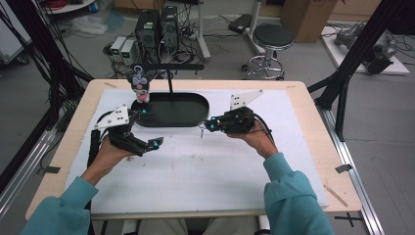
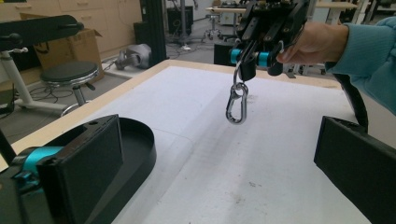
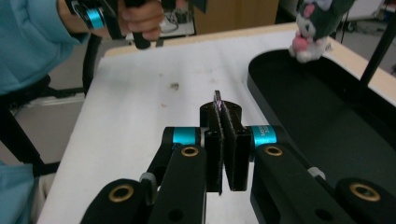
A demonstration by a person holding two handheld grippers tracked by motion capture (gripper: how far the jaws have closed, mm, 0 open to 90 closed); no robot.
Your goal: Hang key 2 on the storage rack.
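Colours only: surface light wood edge, white mat over it with faint grey smudges; tray at upper centre plain black; plush toy at upper left grey with pink and white; carabiner shiny silver; right claw and left claw black with teal rings, brass-coloured pivots on the right one; sleeves teal; stool black seat, chrome base

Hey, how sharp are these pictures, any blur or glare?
High view: soft overall, even lighting. Left gripper view: carabiner crisp with bright glints; the near black jaws blurred. Right gripper view: right claw fairly sharp, plush toy soft.
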